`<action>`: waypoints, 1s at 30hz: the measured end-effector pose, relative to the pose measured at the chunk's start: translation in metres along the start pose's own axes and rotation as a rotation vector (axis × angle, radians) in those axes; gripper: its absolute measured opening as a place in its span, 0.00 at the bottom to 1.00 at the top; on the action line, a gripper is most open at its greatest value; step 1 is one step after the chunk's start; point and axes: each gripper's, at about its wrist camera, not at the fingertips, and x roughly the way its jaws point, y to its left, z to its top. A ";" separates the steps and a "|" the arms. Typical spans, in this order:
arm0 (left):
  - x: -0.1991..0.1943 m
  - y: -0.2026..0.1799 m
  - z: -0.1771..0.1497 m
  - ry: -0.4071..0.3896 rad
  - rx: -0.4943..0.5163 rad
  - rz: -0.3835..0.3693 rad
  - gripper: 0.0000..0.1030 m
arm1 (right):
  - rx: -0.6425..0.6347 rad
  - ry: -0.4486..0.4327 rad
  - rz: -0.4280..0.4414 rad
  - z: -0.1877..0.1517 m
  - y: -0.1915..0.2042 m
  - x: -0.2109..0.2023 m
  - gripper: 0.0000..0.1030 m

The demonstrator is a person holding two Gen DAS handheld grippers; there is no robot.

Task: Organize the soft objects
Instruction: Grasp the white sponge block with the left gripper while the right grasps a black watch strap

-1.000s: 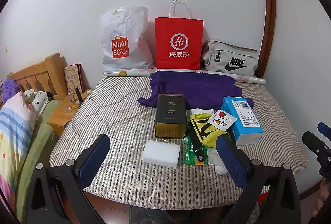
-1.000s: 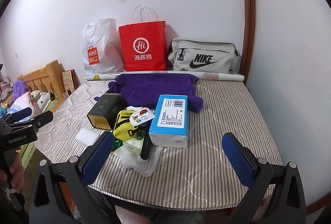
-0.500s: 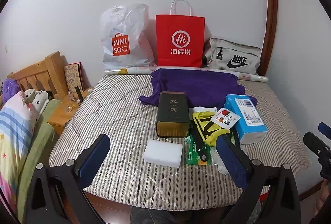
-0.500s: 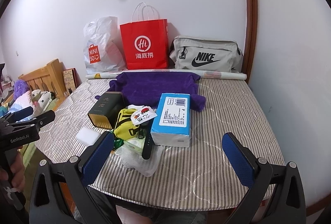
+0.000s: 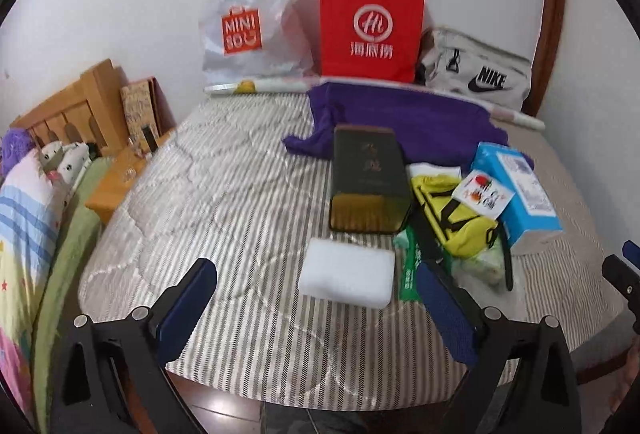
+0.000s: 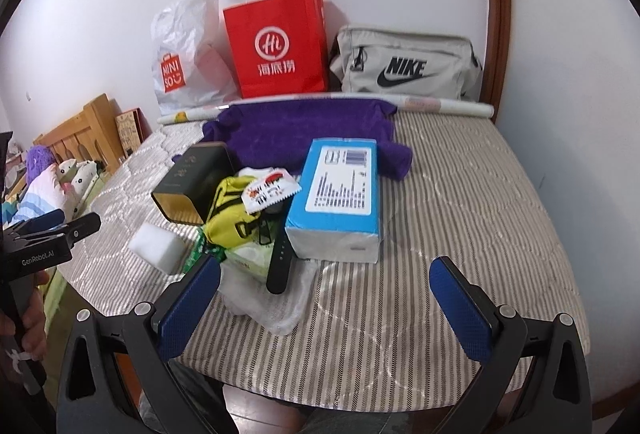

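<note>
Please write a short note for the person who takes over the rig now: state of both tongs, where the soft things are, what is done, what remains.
Left tongs: open, empty, hovering near the white sponge.
Right tongs: open, empty, above the mattress edge.
Soft things: purple towel spread at the back; yellow pouch and white cloth in the front pile beside the blue box and dark tin.
Done: nothing appears sorted yet.
Left: probably all the sorting.

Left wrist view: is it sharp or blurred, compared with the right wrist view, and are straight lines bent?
Left wrist view: motion blur smears the dark box lettering and red bag logo. Right wrist view: sharper, the NIKE bag print is crisp. Both views: fisheye bends the door frame, with dark corners.
</note>
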 end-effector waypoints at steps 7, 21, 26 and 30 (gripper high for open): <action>0.031 -0.012 -0.007 0.036 0.070 -0.055 0.94 | 0.003 0.069 0.005 -0.007 -0.001 0.032 1.00; 0.090 -0.028 -0.019 0.115 0.188 -0.066 0.94 | -0.010 0.128 0.078 -0.012 0.010 0.066 1.00; 0.094 -0.020 -0.017 0.098 0.133 -0.126 0.78 | -0.012 0.164 0.093 -0.014 0.017 0.085 0.92; 0.094 -0.013 -0.017 0.082 0.106 -0.160 0.77 | 0.019 0.187 0.114 -0.013 0.016 0.098 0.79</action>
